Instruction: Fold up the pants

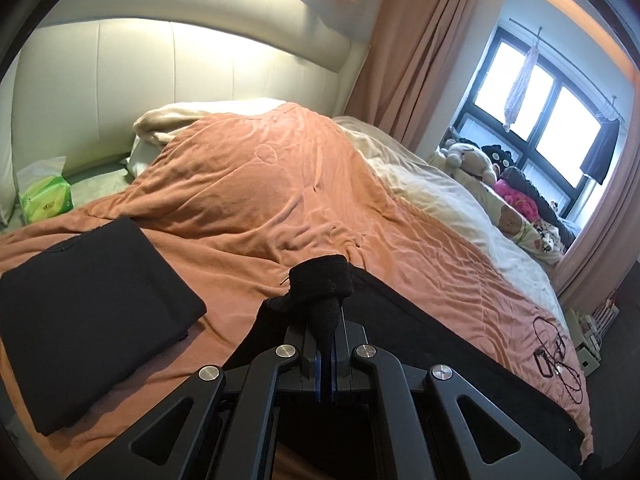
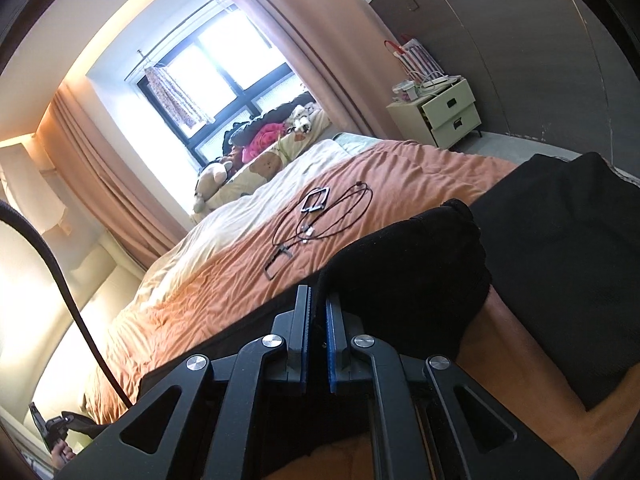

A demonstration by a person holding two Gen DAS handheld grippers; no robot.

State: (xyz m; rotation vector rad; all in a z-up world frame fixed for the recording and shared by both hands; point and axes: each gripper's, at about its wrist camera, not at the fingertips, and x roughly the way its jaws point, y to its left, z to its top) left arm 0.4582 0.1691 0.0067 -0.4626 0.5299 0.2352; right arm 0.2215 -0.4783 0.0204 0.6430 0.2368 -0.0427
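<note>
Looking thru the left wrist cam first: the left gripper (image 1: 326, 322) is clenched tight on a bunched bit of the black pants (image 1: 320, 284), and the cloth sticks up past the tips like a little lump. More of the pants runs dark along the right of the gripper over the orange blanket (image 1: 256, 184). A 2nd black garment, folded flat (image 1: 92, 312), lies on the blanket to the left, apart from the gripper. A green tissue pack (image 1: 46, 198) sits far left by the white headboard (image 1: 132, 76). Black cables (image 1: 558, 350) lie on the blanket at right. Stuffed toys (image 1: 474, 158) are piled under the window (image 1: 548, 116), w/ a pink curtain (image 1: 416, 44) beside it.

Now the right wrist cam: the right gripper (image 2: 318, 312) is squeezed shut on the black pants (image 2: 408, 276) too. Its blue pads (image 2: 331, 344) are almost together w/ dark cloth between them, and a big fold of pants bulges just right of the tips. The folded garment (image 2: 560, 264) lies further right on the blanket (image 2: 224, 280). The cables (image 2: 320, 220) are spread ahead on the blanket, apart from the pants. A cream nightstand w/ 2 drawers (image 2: 444, 114) stands past the bed by the grey wall. A black cord (image 2: 64, 292) curves down the left edge, and a person's hand (image 2: 60, 452) shows in the bottom left corner
</note>
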